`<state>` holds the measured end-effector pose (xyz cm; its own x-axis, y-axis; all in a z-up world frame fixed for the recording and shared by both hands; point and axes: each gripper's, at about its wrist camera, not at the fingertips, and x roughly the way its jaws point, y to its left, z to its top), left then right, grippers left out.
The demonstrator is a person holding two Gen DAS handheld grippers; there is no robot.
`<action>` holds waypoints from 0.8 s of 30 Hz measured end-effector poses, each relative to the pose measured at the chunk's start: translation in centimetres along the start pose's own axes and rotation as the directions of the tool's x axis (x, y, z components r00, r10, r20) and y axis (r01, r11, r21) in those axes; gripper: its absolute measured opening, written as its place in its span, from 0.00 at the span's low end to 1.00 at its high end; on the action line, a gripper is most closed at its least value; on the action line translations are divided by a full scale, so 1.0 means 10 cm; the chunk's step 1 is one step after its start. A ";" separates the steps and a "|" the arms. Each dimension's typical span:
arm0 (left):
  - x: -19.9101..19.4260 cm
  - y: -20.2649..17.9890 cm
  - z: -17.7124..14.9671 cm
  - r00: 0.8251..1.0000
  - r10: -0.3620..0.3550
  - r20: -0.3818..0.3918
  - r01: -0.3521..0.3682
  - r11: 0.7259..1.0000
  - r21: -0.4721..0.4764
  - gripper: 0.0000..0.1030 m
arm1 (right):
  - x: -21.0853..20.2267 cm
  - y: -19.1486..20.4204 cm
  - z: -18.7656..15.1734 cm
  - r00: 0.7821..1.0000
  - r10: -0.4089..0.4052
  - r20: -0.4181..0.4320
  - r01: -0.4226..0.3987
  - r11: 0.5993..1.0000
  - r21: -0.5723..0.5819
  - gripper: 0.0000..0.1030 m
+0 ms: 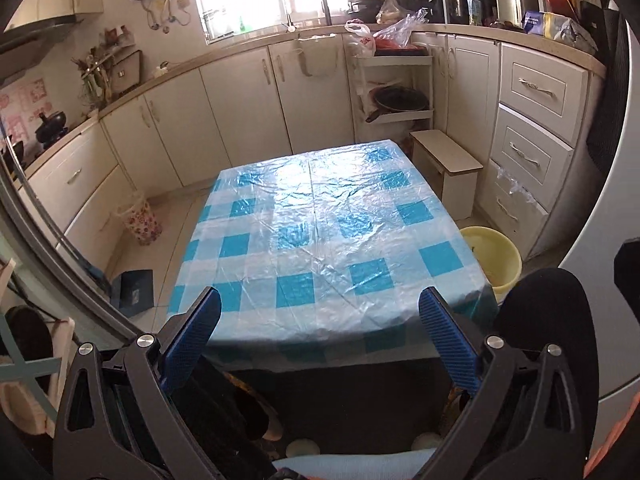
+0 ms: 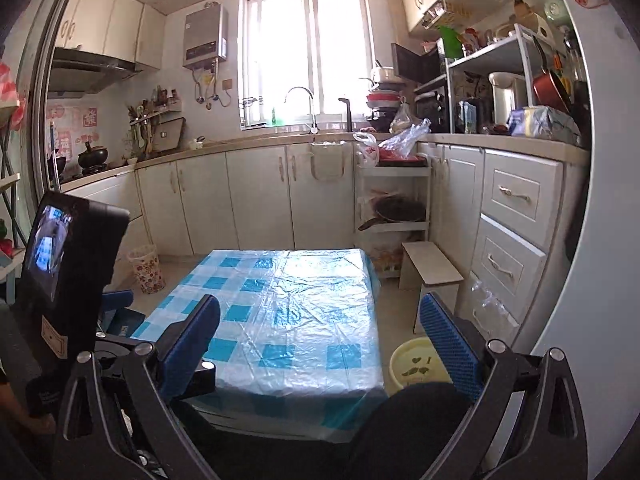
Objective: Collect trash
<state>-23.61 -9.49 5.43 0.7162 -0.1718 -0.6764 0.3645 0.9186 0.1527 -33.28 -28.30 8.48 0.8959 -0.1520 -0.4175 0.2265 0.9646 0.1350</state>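
Note:
A low table with a blue-and-white checked plastic cover stands in the kitchen; it also shows in the right wrist view. No trash shows on its top. My left gripper is open and empty over the table's near edge. My right gripper is open and empty, above the near end of the table. The left gripper's body shows at the left of the right wrist view. A flowered waste bin stands on the floor left of the table, also in the right wrist view.
A yellow basin with scraps sits on the floor right of the table. A small wooden stool stands beside the drawers. A blue dustpan lies on the floor at left. Cabinets line the walls.

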 end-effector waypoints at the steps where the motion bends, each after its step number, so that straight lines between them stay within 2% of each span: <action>1: -0.05 0.05 -0.05 1.000 0.000 0.000 0.000 1.000 -0.012 0.92 | -0.06 0.00 -0.05 1.000 -0.013 -0.008 0.013 1.000 0.013 0.93; 6: -0.26 0.23 -0.28 1.000 0.000 -0.002 0.000 0.999 -0.041 0.92 | -0.24 0.14 -0.37 0.997 -0.067 -0.034 0.067 0.998 -0.011 0.93; 11: -0.41 0.34 -0.40 1.000 0.003 0.013 -0.002 0.997 -0.080 0.92 | -0.22 0.12 -0.38 0.995 -0.087 -0.047 0.088 0.996 0.020 0.93; 14: -0.46 0.37 -0.41 1.000 -0.005 0.018 0.006 0.995 -0.095 0.92 | -0.24 0.18 -0.40 0.996 -0.078 -0.034 0.078 0.997 -0.001 0.93; 24: -0.49 0.33 -0.42 1.000 -0.001 0.011 0.002 0.997 -0.082 0.92 | -0.24 0.17 -0.44 0.994 -0.091 -0.068 0.092 0.996 0.008 0.93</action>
<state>-28.44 -4.12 6.27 0.7220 -0.1767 -0.6690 0.3159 0.9444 0.0915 -36.75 -25.35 5.73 0.8435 -0.2244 -0.4880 0.3111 0.9448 0.1032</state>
